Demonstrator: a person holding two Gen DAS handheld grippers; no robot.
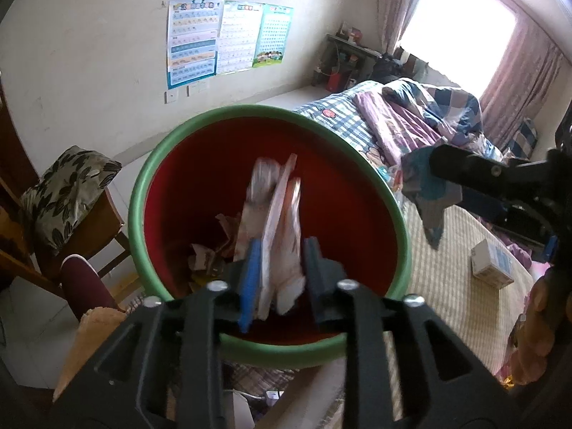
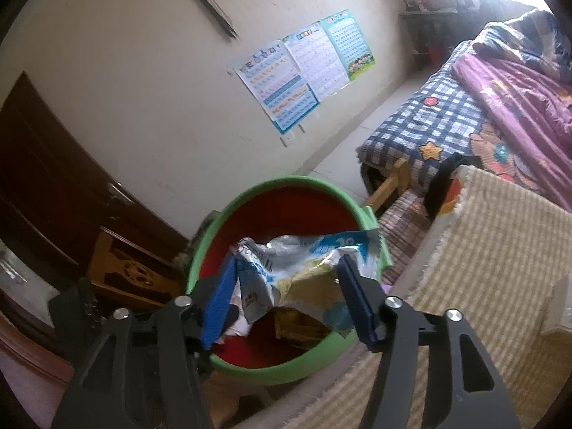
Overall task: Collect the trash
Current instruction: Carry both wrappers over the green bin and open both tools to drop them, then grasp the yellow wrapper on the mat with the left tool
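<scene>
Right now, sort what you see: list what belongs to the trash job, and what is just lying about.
Job:
- red bin with green rim
- pink-white wrapper
- blue-white crumpled bag
- left hand-held gripper
- right hand-held gripper

Lying about:
- small box
- wall posters
- floral cushion

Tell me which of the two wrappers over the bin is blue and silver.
The crumpled wrapper between the right gripper's fingers. The one at the left gripper is pinkish white and orange. Both hang over the bin.

Wall posters (image 1: 225, 39), checked bedspread (image 2: 439, 121), purple quilt (image 2: 522, 100), floral cushion (image 1: 68, 193)
</scene>
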